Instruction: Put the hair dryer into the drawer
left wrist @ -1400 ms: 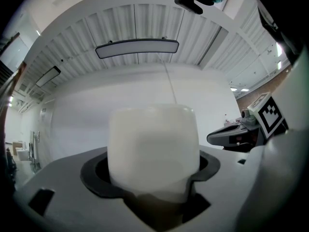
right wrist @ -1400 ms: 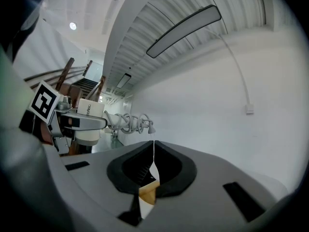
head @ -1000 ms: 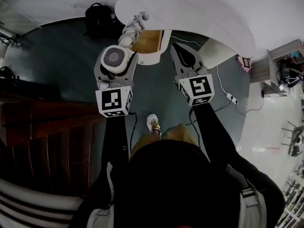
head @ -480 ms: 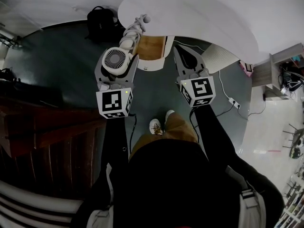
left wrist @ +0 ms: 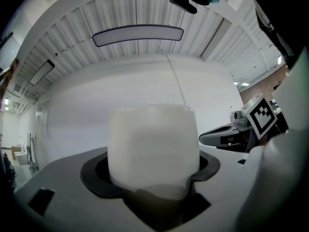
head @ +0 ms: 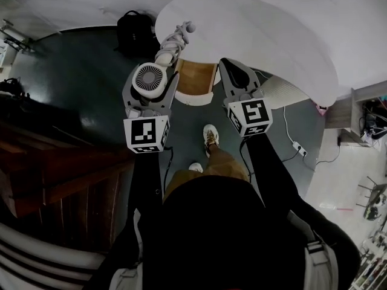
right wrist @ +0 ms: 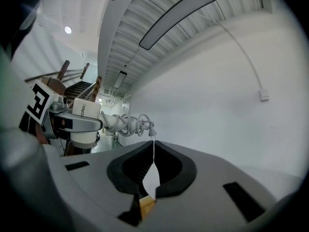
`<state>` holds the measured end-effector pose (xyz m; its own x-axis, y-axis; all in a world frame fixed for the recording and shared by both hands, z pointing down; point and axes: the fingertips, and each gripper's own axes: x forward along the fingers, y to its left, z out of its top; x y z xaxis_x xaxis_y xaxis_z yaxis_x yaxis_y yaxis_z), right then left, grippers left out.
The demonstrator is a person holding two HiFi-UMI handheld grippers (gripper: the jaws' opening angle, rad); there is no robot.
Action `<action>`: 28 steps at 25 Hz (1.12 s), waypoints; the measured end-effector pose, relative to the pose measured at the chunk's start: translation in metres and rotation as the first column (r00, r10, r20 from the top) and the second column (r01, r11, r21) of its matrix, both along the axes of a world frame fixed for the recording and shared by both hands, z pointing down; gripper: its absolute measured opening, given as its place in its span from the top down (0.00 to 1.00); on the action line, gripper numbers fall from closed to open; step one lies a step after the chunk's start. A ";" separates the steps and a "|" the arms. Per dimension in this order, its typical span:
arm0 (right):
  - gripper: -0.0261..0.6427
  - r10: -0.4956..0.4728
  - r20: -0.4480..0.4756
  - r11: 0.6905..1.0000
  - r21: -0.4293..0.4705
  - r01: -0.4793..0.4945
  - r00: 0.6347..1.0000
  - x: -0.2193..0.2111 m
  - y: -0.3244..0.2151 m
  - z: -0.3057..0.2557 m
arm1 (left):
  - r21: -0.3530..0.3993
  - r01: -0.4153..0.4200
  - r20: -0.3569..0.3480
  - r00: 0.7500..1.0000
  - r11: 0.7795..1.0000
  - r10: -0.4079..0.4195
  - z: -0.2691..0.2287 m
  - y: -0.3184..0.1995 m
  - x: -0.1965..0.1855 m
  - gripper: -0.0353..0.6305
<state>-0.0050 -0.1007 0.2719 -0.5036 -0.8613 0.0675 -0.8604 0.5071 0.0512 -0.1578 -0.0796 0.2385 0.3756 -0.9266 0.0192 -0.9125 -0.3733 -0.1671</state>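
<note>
A white hair dryer (head: pixel 149 77) with a round rear grille sits in my left gripper (head: pixel 151 86), which is shut on its body. Its cord-wrapped handle (head: pixel 172 41) points toward the white table (head: pixel 260 29). In the left gripper view the dryer's white body (left wrist: pixel 153 144) fills the gap between the jaws. The drawer (head: pixel 195 78) stands open under the table's edge, its wooden floor showing, just right of the dryer. My right gripper (head: pixel 231 66) hangs beside the drawer's right side, shut on nothing. Its tips meet in the right gripper view (right wrist: pixel 153 149), where the dryer (right wrist: pixel 86 121) shows at left.
A black backpack (head: pixel 134 32) lies on the dark floor left of the table. Dark wooden stairs (head: pixel 54 174) run along the left. A white ribbed object (head: pixel 277 93) and a power strip (head: pixel 300 152) with its cable lie to the right. The person's shoes (head: pixel 210 136) are below the drawer.
The person has stepped forward, so the drawer and table edge now lie closer beneath both grippers. The dryer stays held in the left gripper; the right stays shut.
</note>
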 end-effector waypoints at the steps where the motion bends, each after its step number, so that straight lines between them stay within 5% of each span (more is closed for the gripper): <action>1: 0.92 -0.007 0.001 1.000 -0.003 0.007 1.000 0.001 -0.012 0.001 | 0.000 0.003 0.001 1.000 1.000 -0.003 0.001 -0.009 0.002 0.38; 13: 0.92 -0.062 0.022 0.998 0.015 0.061 0.998 0.010 -0.101 0.002 | -0.021 0.031 0.012 0.999 0.999 -0.031 0.019 -0.074 0.021 0.38; 28: 0.92 -0.139 0.025 0.990 -0.030 0.140 0.990 -0.008 -0.137 0.032 | -0.099 0.090 0.035 0.996 0.991 -0.087 0.059 -0.095 0.014 0.38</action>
<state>-0.0129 -0.2379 0.3039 -0.6203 -0.7802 0.0807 -0.7820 0.6231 0.0141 -0.1441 -0.1748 0.2978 0.2896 -0.9490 0.1242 -0.9379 -0.3073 -0.1611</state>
